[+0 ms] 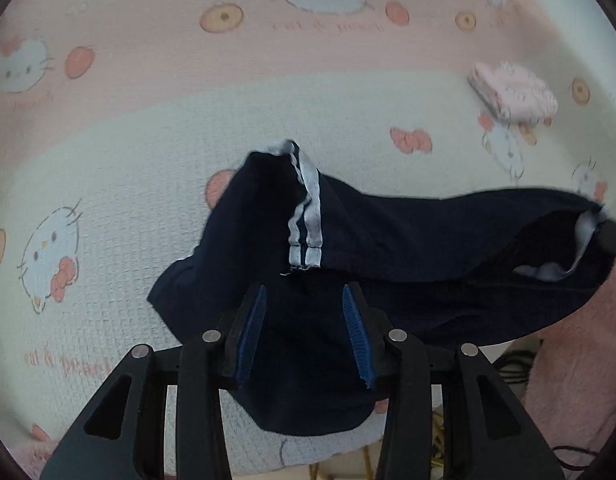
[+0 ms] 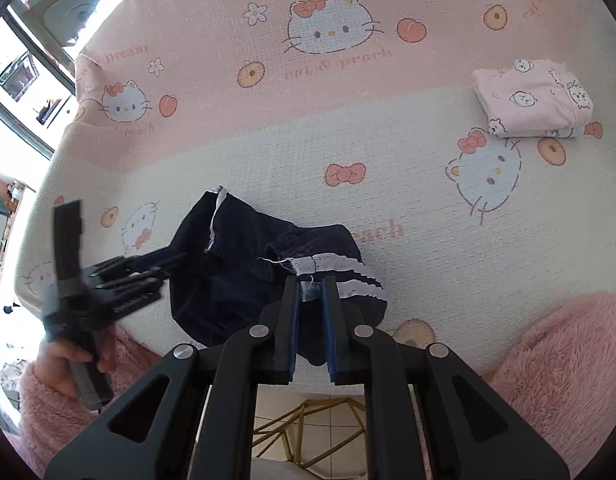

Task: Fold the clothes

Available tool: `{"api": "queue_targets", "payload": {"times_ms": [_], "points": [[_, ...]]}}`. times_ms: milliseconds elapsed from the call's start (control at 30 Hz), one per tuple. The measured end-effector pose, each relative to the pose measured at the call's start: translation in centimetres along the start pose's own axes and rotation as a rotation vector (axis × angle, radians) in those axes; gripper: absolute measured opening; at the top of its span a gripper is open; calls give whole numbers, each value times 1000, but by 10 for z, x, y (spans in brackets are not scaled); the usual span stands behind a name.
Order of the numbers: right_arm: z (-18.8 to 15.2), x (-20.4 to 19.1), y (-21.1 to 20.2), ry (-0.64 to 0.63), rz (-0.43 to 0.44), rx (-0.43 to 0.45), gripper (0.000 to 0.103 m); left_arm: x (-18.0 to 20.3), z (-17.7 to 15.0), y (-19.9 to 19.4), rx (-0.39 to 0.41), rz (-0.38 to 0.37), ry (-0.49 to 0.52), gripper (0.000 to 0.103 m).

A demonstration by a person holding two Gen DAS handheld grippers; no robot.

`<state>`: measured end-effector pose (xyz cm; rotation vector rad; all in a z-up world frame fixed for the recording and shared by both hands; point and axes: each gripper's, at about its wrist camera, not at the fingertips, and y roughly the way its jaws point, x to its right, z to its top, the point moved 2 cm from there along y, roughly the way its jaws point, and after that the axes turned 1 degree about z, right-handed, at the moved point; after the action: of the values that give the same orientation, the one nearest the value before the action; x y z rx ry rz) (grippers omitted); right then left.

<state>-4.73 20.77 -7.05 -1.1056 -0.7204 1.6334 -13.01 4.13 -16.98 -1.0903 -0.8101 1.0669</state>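
A navy garment with white side stripes (image 1: pixel 347 240) lies crumpled near the front edge of the table; it also shows in the right wrist view (image 2: pixel 228 272). My left gripper (image 1: pixel 304 292) is open, its jaws spread over the dark cloth without pinching it. It appears in the right wrist view (image 2: pixel 164 264) at the garment's left side. My right gripper (image 2: pixel 311 284) is shut on the garment's white-striped edge. In the left wrist view its tip (image 1: pixel 613 236) holds the cloth's far right end, lifted.
A folded pink garment (image 2: pixel 535 98) sits at the back right of the table (image 2: pixel 387 152), which is covered by a pink and pale green cat-print cloth. Pink fluffy sleeves (image 2: pixel 567 352) are at the front edge. A wire stool frame (image 2: pixel 308 432) shows below.
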Motion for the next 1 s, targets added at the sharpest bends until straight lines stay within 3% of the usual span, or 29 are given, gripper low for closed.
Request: {"api": "queue_targets", "payload": {"times_ms": [67, 133, 300, 400, 467, 600, 700, 833, 1000], "points": [[4, 0, -3, 2, 1, 11, 12, 8, 4, 22, -52, 74, 48, 42], [7, 2, -4, 9, 6, 17, 12, 10, 11, 29, -40, 98, 55, 42], [5, 11, 13, 8, -54, -15, 12, -9, 35, -2, 166, -63, -99, 42], [3, 18, 30, 33, -54, -57, 12, -19, 43, 4, 171, -135, -149, 39], [1, 21, 39, 33, -48, -73, 12, -23, 44, 16, 129, -162, -171, 14], [-2, 20, 52, 11, -42, -95, 12, -26, 43, 4, 158, -267, -226, 4], [-5, 24, 56, 17, -71, -102, 10, -35, 46, -44, 263, -351, -288, 4], [20, 20, 29, -11, -115, -14, 10, -56, 63, -135, 438, -354, -263, 4], [93, -32, -63, -146, -146, 277, 9, -80, 77, -275, 697, -320, -170, 4]]}}
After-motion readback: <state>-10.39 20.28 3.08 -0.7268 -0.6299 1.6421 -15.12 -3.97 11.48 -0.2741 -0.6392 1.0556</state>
